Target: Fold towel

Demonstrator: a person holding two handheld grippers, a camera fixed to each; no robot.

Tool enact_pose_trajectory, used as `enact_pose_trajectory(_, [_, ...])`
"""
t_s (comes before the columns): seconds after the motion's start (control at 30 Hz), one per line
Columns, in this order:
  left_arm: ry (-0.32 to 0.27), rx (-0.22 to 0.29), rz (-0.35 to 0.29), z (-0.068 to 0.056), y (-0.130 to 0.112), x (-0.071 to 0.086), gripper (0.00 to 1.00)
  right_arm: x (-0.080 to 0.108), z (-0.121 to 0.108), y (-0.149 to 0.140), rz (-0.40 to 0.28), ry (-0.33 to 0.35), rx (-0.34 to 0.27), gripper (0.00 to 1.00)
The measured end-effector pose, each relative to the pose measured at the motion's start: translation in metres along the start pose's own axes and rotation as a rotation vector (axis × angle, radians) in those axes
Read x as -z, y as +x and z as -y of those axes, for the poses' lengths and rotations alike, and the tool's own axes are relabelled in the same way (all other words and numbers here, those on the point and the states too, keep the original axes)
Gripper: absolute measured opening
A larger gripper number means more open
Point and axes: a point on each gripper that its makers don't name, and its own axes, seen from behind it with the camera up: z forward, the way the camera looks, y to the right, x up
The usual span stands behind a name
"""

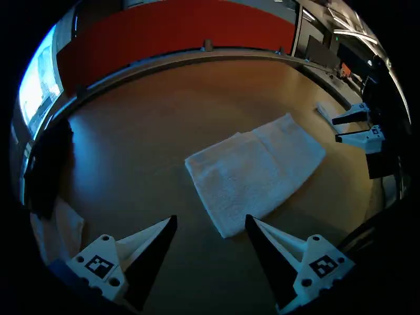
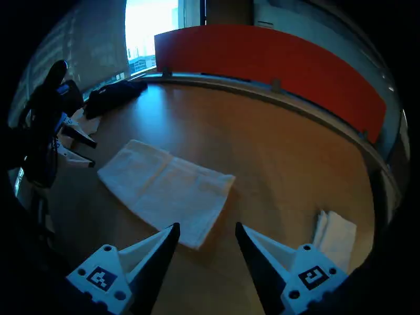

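Observation:
A white towel [image 1: 257, 170] lies folded into a long rectangle on the wooden table [image 1: 157, 121]; one end overlaps the rest, leaving a visible seam. My left gripper [image 1: 211, 227] hangs open just short of the towel's near corner, with nothing between its fingers. In the right gripper view the same towel [image 2: 165, 189] lies in front of my right gripper [image 2: 207, 233], which is open and holds nothing, just above the towel's near edge. The right gripper [image 1: 344, 128] appears far right in the left gripper view; the left gripper [image 2: 84, 149] appears at the far left of the right gripper view.
A red partition [image 2: 273, 63] runs along the table's far edge. A dark bag [image 2: 113, 94] lies near the window corner. Another folded white cloth [image 2: 336, 236] rests by my right gripper, and pale cloth [image 1: 60, 231] sits near the left gripper.

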Motion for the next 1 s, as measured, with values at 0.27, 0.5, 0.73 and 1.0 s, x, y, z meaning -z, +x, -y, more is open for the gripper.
enact_pose_trajectory(0.27, [0.047, 0.035, -0.043, 0.01, -0.005, 0.015, 0.96, -0.006, 0.004, 0.001, 0.007, 0.025, 0.043, 0.81])
enact_pose_trajectory(0.5, [0.083, 0.094, -0.071, 0.015, -0.016, 0.028, 0.96, -0.011, 0.009, 0.002, 0.014, 0.056, 0.081, 0.81])
enact_pose_trajectory(0.73, [0.105, 0.129, -0.095, 0.016, -0.027, 0.04, 0.96, -0.015, 0.011, 0.003, 0.021, 0.079, 0.113, 0.81])
enact_pose_trajectory(1.0, [0.14, 0.145, -0.119, 0.019, -0.038, 0.053, 0.96, -0.02, 0.011, -0.007, 0.049, 0.106, 0.159, 0.81])
